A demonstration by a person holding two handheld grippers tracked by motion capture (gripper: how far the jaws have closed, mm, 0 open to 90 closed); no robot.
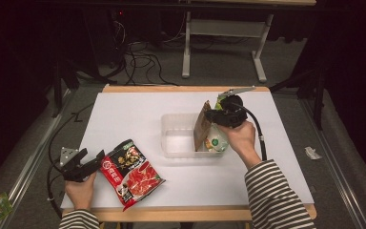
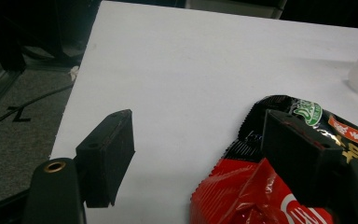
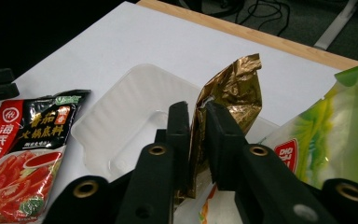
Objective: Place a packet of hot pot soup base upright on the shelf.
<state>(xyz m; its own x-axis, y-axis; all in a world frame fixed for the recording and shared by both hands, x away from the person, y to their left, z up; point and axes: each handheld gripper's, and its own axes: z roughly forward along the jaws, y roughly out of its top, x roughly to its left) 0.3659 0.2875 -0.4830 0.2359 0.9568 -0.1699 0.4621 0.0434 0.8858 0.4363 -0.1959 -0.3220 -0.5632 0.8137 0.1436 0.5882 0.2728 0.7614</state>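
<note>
Chinese hotpot-base lettering covers the red-and-black packet [image 3: 25, 154] beside left gripper [image 1: 88, 162].

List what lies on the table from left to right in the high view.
Left hand-held gripper → red and black sauce packet → clear plastic tray → gold-brown packet standing in the tray → right hand-held gripper, above a green and white bag.

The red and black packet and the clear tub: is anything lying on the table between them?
No. In the high view, only bare white table separates the red and black packet from the clear tub; they lie apart.
</note>
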